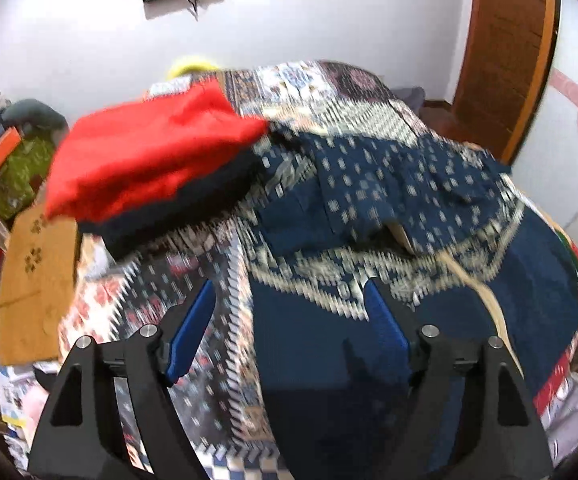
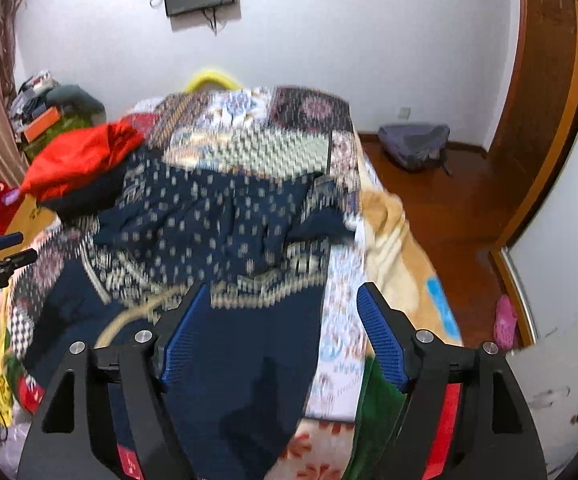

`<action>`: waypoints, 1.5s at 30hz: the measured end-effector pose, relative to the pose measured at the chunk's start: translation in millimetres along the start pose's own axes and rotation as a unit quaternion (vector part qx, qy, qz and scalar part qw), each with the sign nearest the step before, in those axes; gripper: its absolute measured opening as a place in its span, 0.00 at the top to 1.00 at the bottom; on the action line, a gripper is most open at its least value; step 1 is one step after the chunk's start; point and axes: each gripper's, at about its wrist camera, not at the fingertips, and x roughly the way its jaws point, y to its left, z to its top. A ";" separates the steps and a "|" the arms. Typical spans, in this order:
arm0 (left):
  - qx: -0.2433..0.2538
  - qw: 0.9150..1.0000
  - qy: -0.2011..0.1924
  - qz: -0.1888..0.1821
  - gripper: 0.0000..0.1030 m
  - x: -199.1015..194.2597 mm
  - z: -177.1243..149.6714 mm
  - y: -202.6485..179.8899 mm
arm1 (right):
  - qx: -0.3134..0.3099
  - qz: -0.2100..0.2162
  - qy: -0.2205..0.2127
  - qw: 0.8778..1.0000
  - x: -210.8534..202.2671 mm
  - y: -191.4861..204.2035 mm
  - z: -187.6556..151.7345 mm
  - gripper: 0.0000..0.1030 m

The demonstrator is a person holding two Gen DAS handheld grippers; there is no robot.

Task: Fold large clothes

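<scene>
While both grippers hang wide with nothing between jaws, left gripper [image 1: 289,300] and right gripper [image 2: 283,304] above navy patterned garment [image 1: 389,200] mid-bed [image 2: 389,220]; risk: upper layers bunched, fold slumps; red pile [image 1: 149,160] crowds left edge.

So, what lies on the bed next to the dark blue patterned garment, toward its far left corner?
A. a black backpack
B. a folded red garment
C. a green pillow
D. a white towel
B: the folded red garment lies on the bed beside the dark blue patterned garment.
</scene>
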 end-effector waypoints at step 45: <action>-0.099 0.974 0.001 -0.203 0.89 3.6 29.0 -8.1 | 0.097 0.126 -0.020 0.987 25.1 -4.9 6.9 0.92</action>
